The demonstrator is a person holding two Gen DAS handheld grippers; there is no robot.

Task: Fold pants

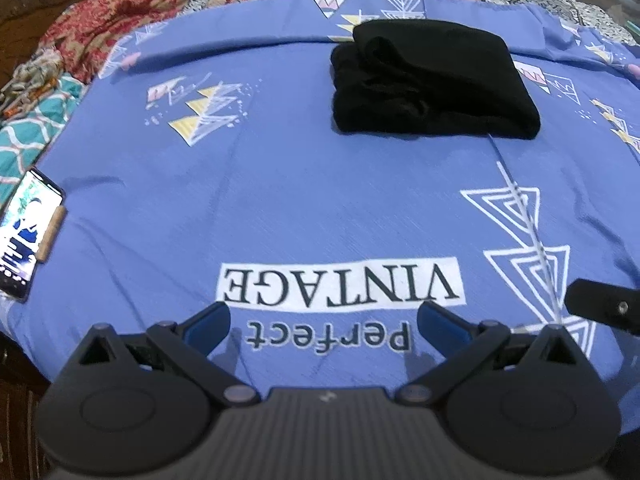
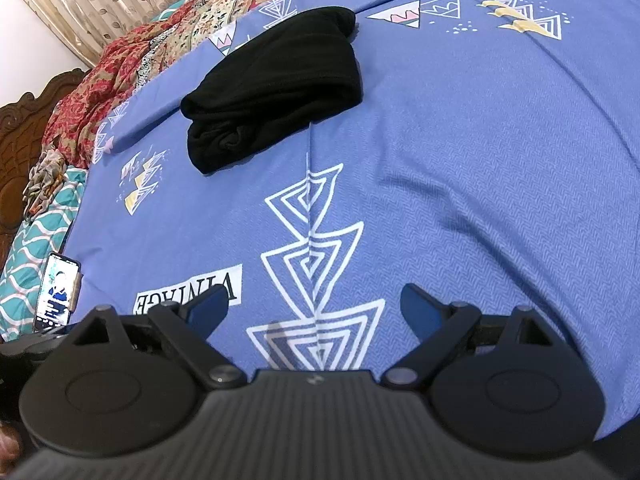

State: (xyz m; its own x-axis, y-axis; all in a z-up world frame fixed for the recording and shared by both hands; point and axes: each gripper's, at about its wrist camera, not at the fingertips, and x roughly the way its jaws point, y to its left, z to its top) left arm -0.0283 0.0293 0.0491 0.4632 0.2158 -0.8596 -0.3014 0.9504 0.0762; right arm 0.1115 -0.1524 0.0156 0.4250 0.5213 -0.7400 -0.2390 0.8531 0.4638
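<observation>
Both claws, left gripper (image 1: 324, 322) and right gripper (image 2: 314, 308), hung open, empty; pants (image 1: 432, 80) lay folded well ahead, soft, light; I'd pinch the thick folded edge.

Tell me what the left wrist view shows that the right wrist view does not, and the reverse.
Only the left wrist view shows the printed word "Perfect" and the tip of the right gripper at its right edge. Only the right wrist view shows the beige leaf-patterned curtain. Both show the folded black pants on the blue printed bedsheet, the lit smartphone, and an open gripper holding nothing: left, right.
</observation>
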